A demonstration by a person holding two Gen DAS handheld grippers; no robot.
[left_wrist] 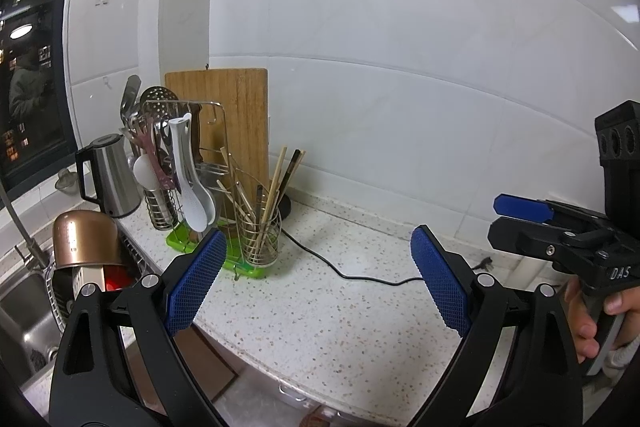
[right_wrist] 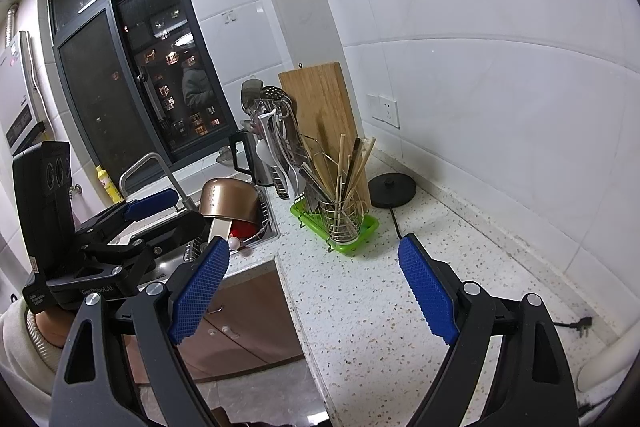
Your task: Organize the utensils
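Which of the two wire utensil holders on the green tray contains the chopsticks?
The wire holder at the tray's right end, nearer the cutting board. The other holder, beside the kettle, carries spoons and ladles.

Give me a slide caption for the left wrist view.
Open left tool facing wire chopstick holder on speckled stone counter.

**Tiled kitchen corner at night**

Glossy white wall tiles (left_wrist: 400,27) rise behind a speckled stone countertop (left_wrist: 340,307). A dark-framed window (right_wrist: 132,75) shows lit buildings outside and mirrors a ceiling lamp. A white wall socket (right_wrist: 386,111) sits low on the tiles. Brown cabinet doors (right_wrist: 240,331) stand under the counter, beside a steel sink (left_wrist: 24,311) with a faucet (right_wrist: 152,167).
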